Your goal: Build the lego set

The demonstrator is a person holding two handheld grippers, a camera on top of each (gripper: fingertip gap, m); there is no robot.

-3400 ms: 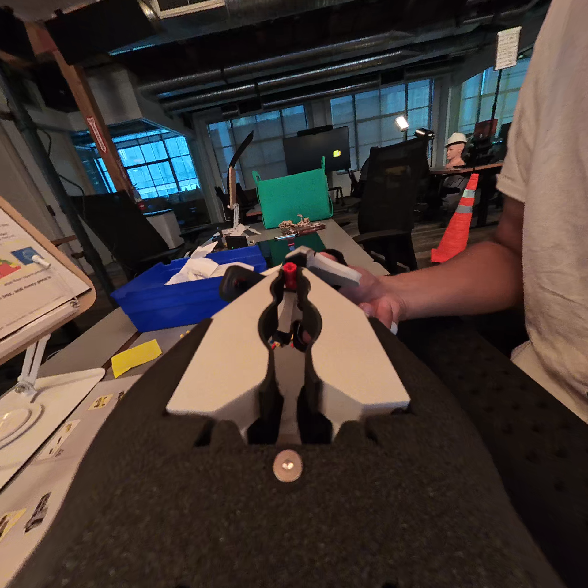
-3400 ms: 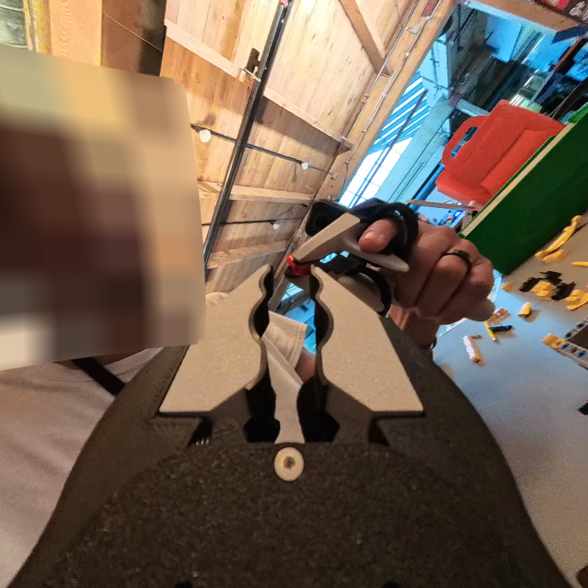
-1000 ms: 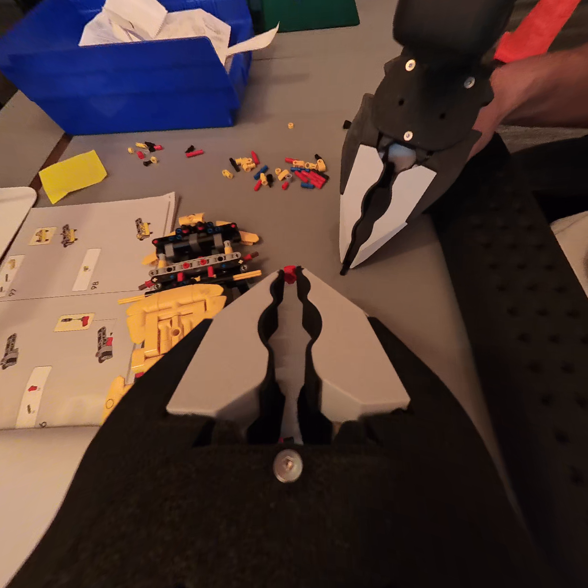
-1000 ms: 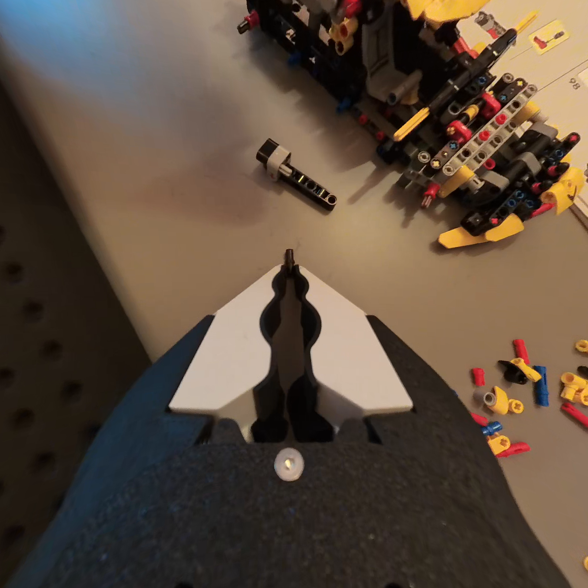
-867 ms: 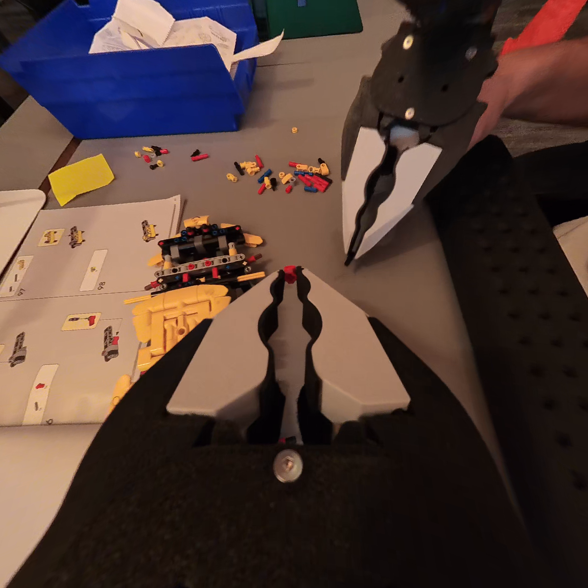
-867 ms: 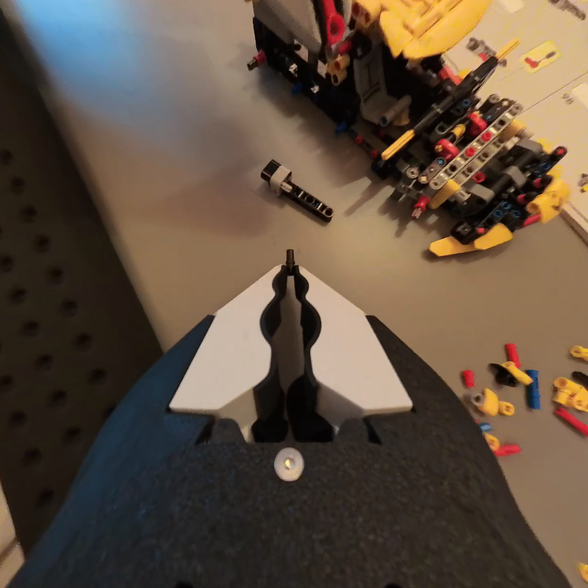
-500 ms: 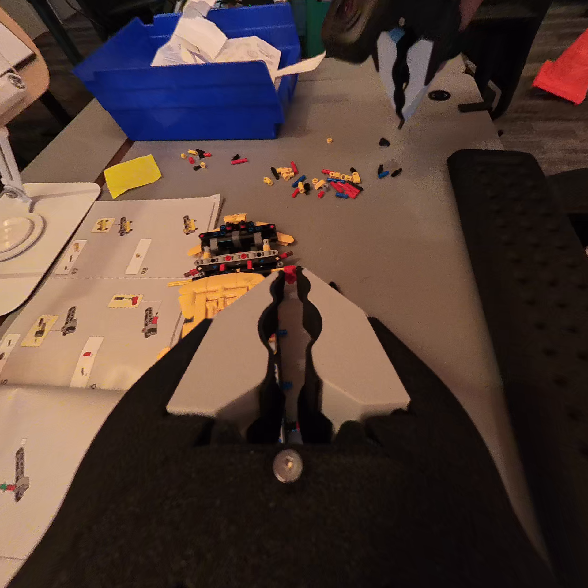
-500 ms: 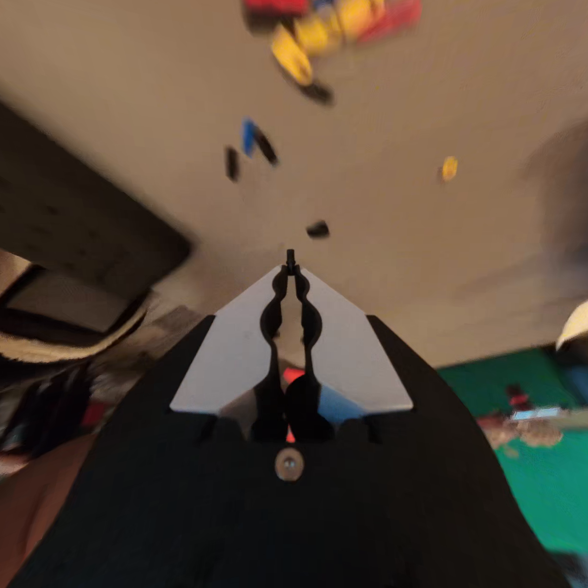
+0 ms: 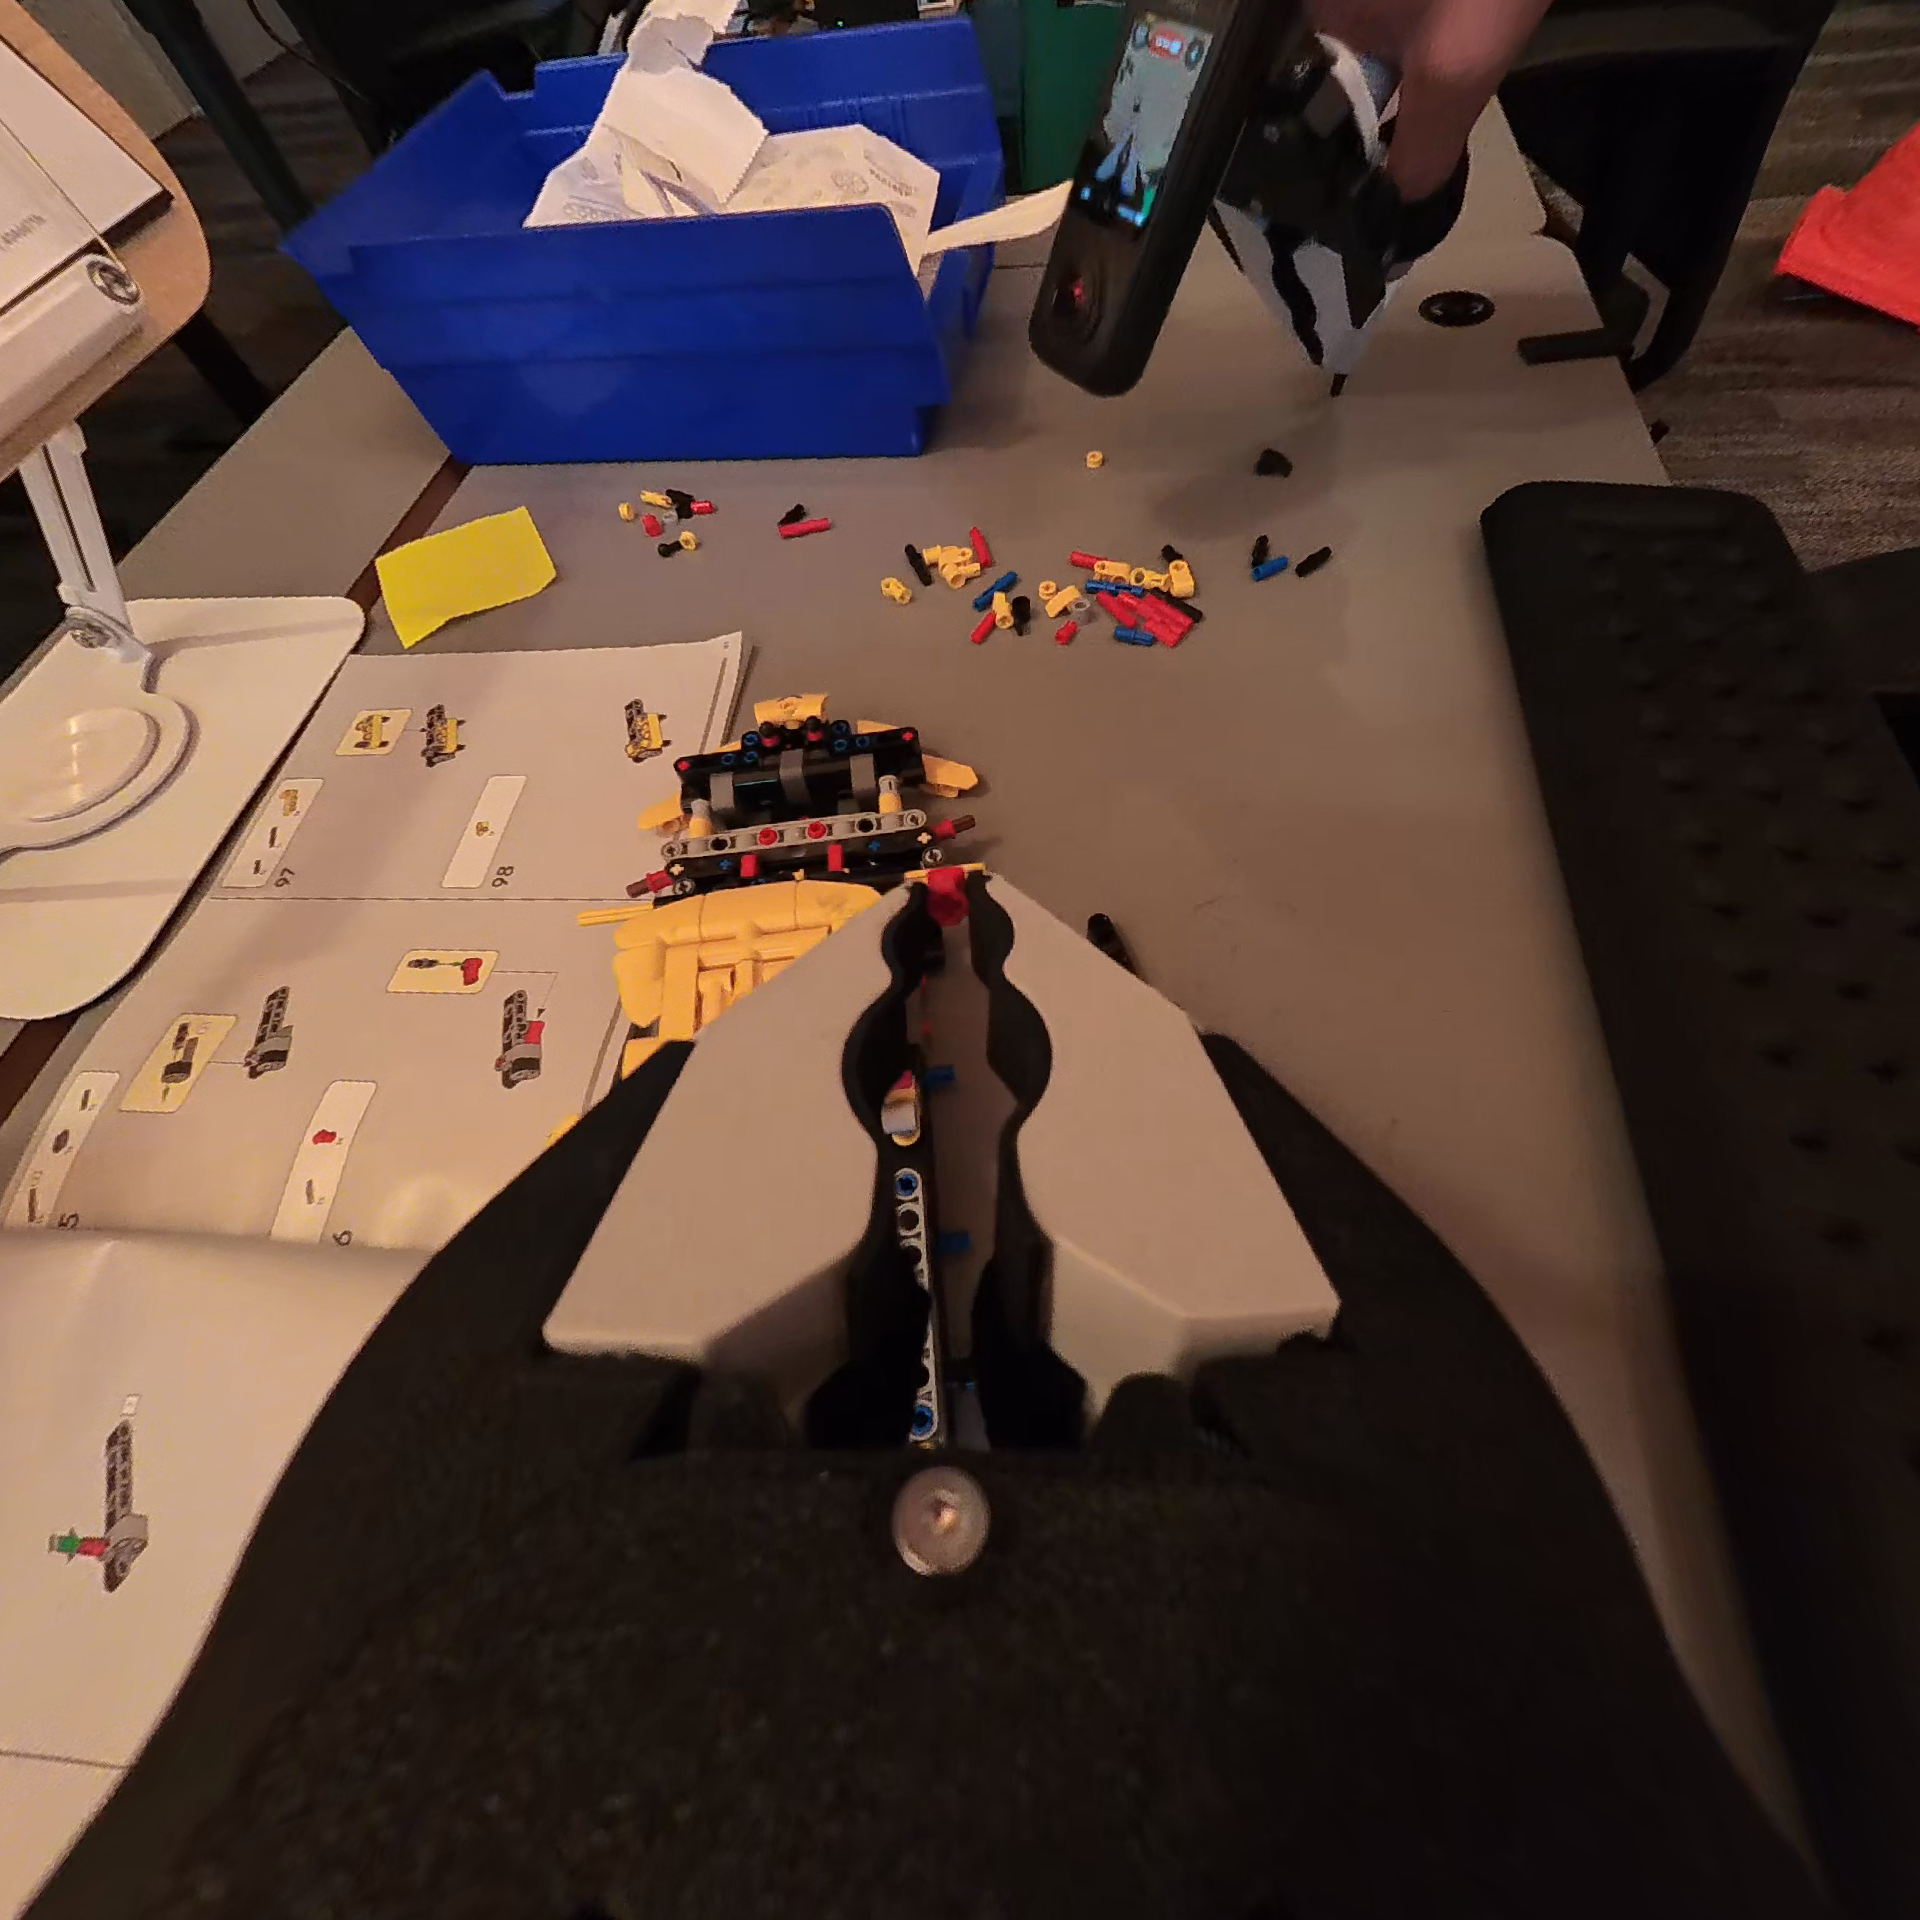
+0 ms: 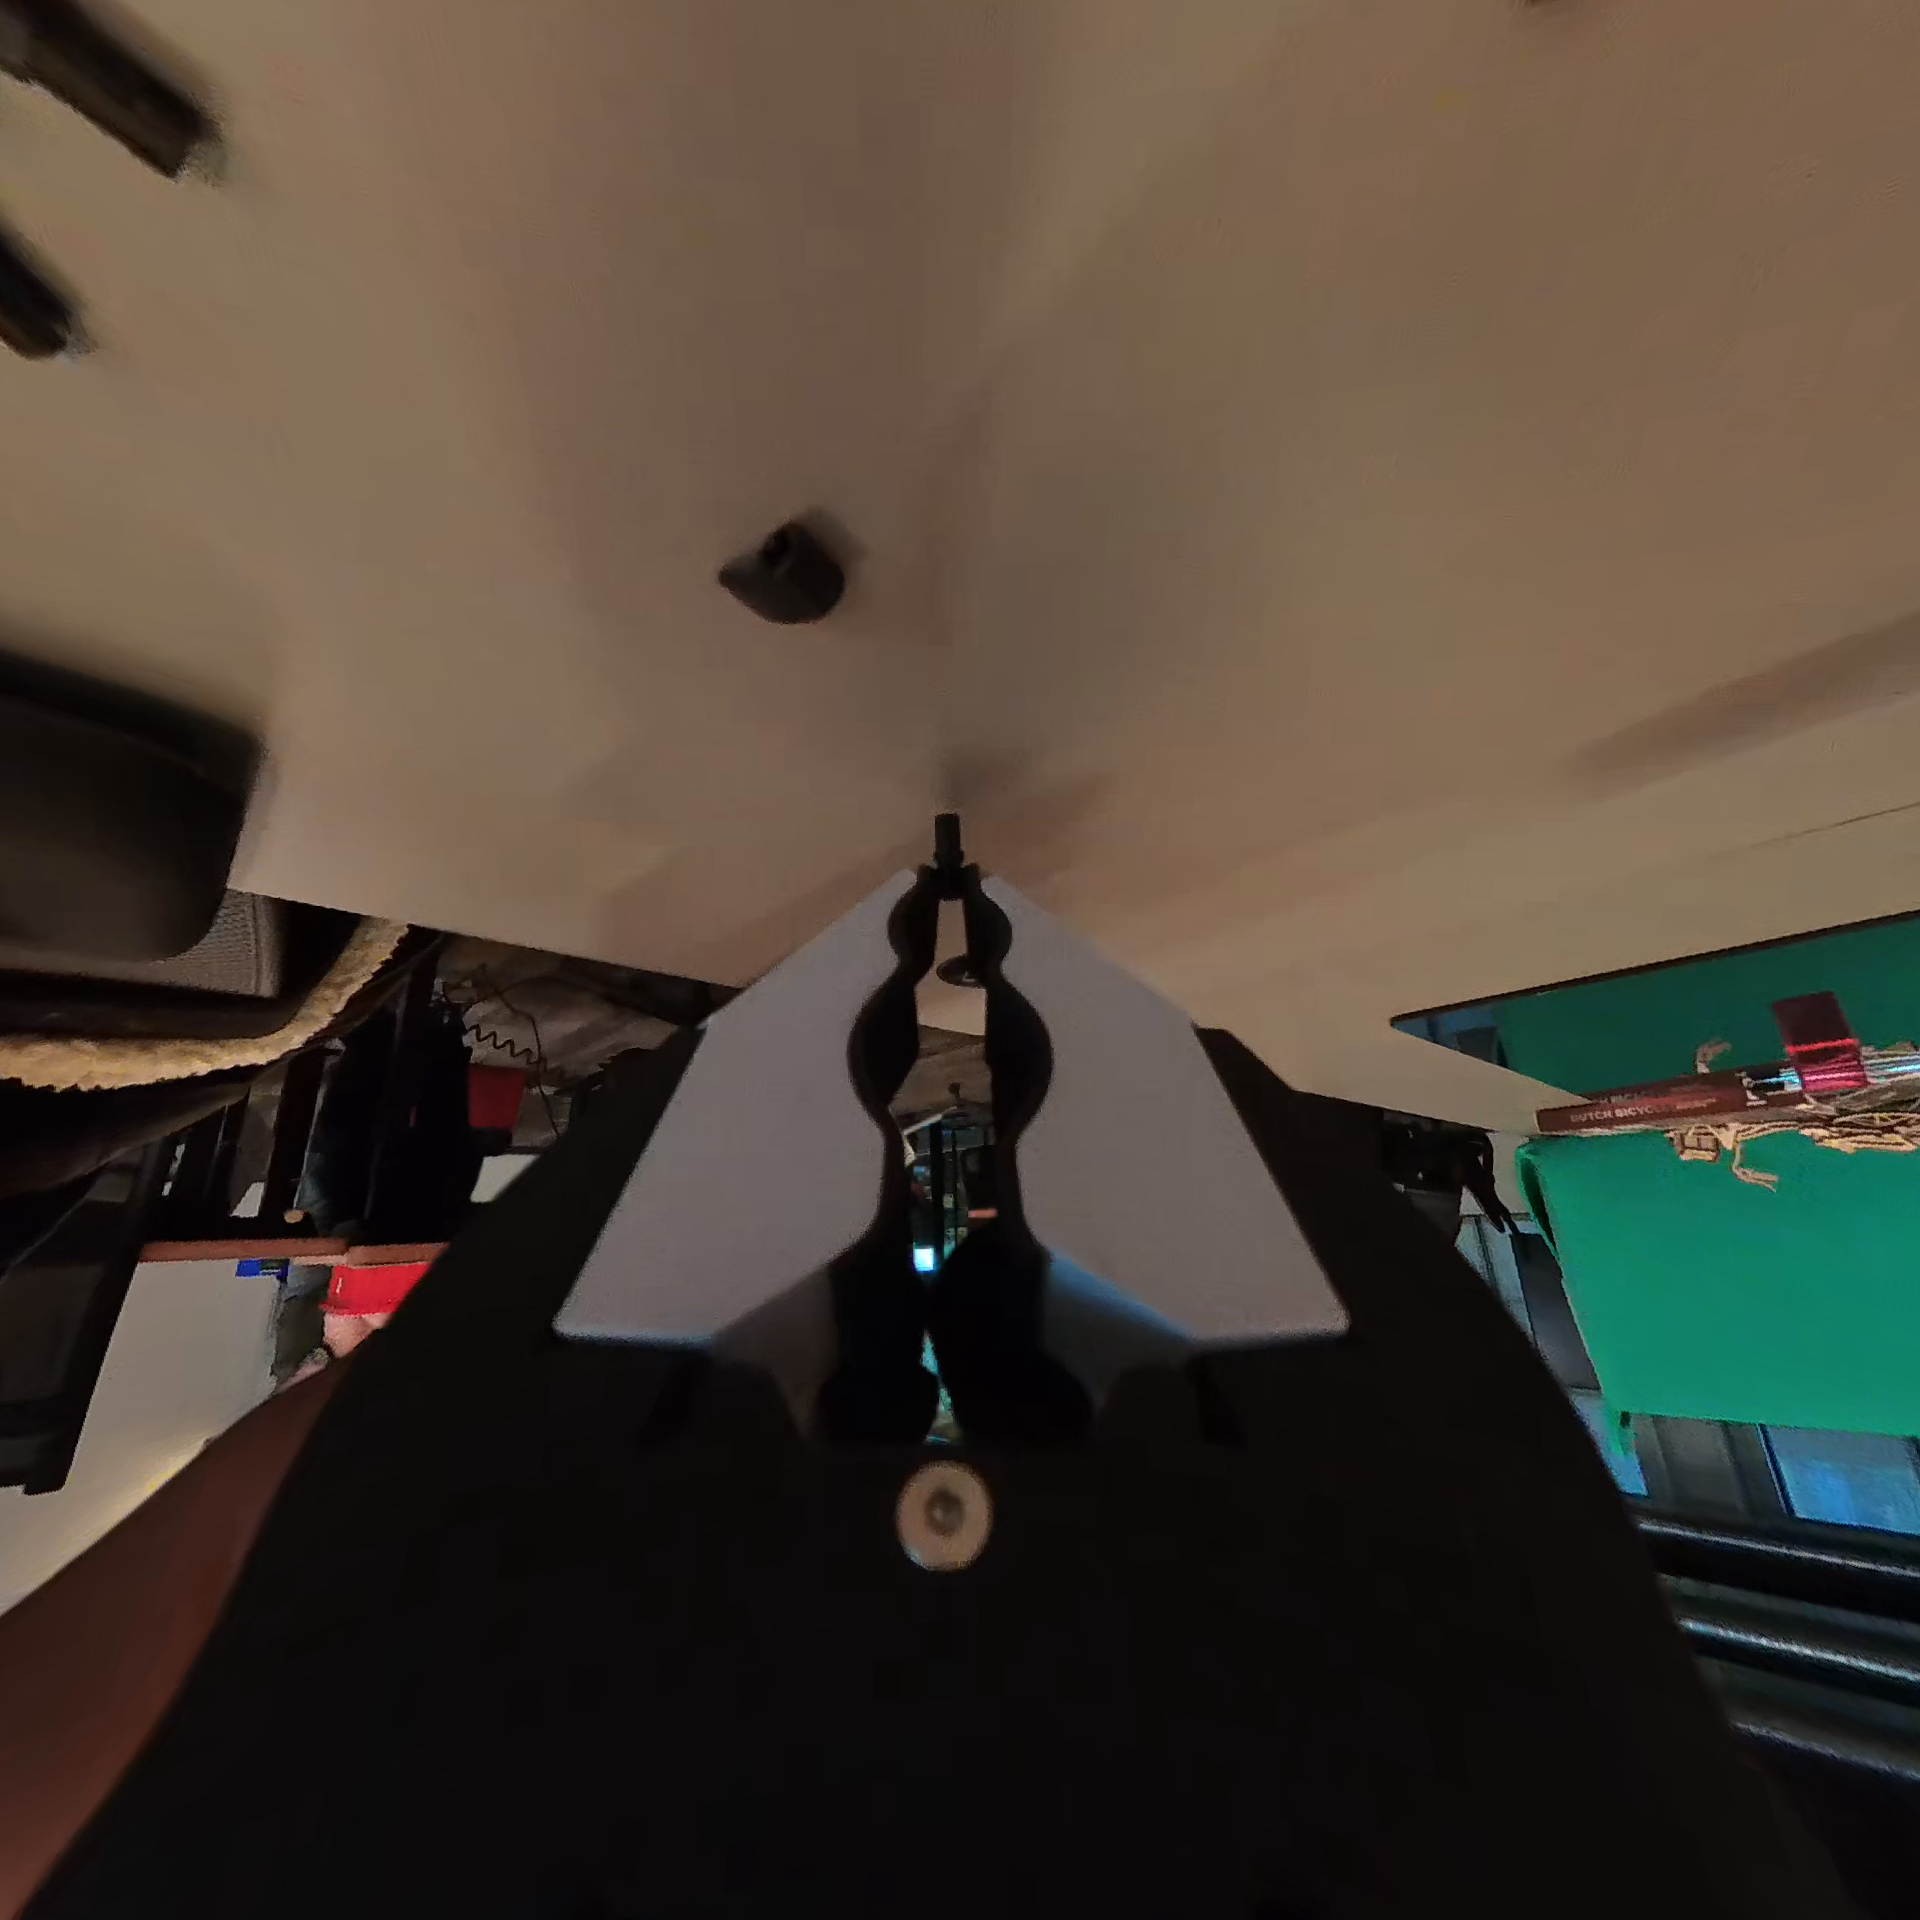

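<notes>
Grey table (image 9: 1299, 852) fills the scene, blue plastic bin (image 9: 665, 312) at its far edge, open paper instruction booklet (image 9: 343, 935) on the left — and just beside it the half-built yellow-and-black lego model (image 9: 790, 831), loose red, yellow and blue pins (image 9: 1091, 597) scattered beyond. Left gripper (image 9: 943, 902) hovers over the model, tips pinched on a small red pin (image 9: 943, 906). Right gripper (image 10: 945, 878) is down at the far tabletop, closed on a tiny black pin (image 10: 945, 840).

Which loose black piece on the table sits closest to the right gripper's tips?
The lone black piece lying by itself just below the right gripper. The other black bits sit farther off, beside the blue pin or in the mixed pile.
</notes>
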